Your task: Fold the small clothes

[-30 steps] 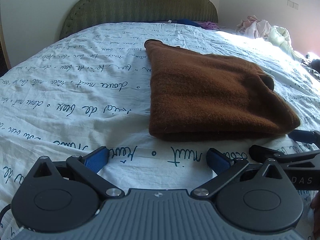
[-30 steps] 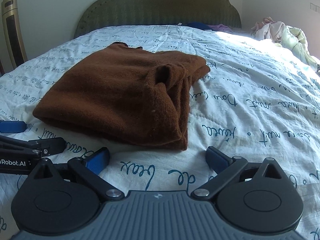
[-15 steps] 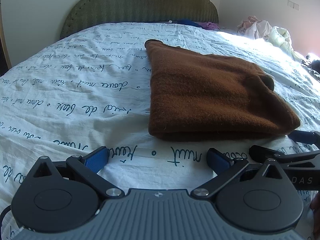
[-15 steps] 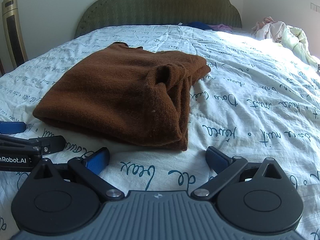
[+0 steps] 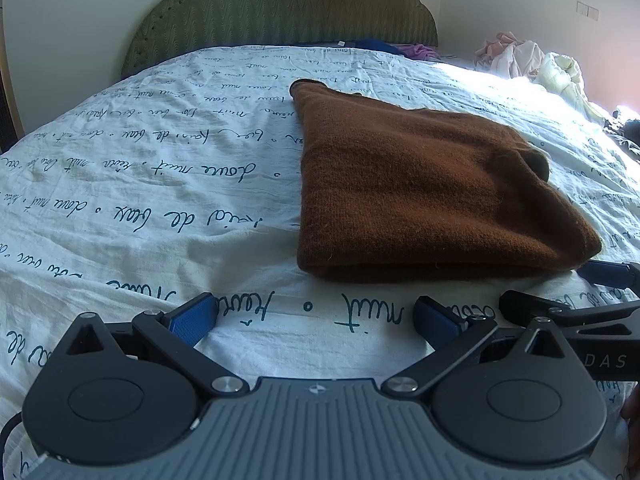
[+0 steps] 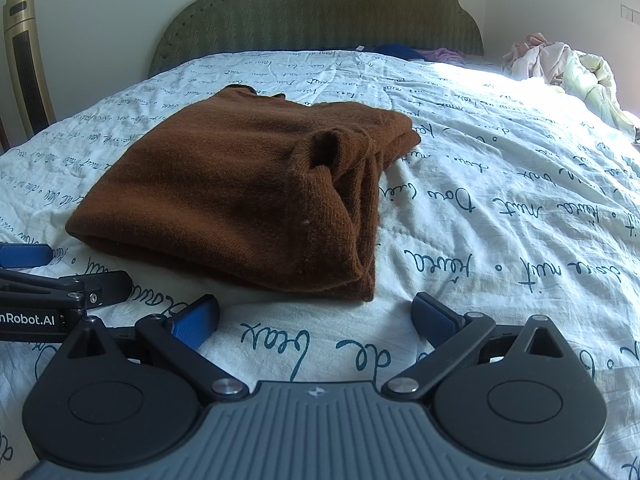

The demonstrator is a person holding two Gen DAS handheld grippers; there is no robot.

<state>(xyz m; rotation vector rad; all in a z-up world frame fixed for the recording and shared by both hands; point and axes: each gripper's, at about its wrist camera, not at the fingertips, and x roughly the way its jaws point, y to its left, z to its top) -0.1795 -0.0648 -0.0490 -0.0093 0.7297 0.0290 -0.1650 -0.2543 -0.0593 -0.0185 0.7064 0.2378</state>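
Note:
A brown knitted garment (image 5: 432, 196) lies folded into a thick rectangle on the bed; its open neck or cuff faces the right wrist view (image 6: 248, 184). My left gripper (image 5: 316, 316) stands open just short of the garment's near edge, nothing between its blue pads. My right gripper (image 6: 316, 316) is also open, a little in front of the garment's near right corner, holding nothing. Each gripper's fingers show at the edge of the other's view: the right one's fingers (image 5: 560, 312) and the left one's fingers (image 6: 60, 288).
The white bedspread (image 5: 160, 184) with blue handwriting covers the whole bed. A green padded headboard (image 6: 320, 12) stands at the far end. A loose pile of pale clothes (image 6: 560, 64) lies at the far right, blue and purple fabric near the headboard, a tall gold heater (image 6: 28, 64) at the left.

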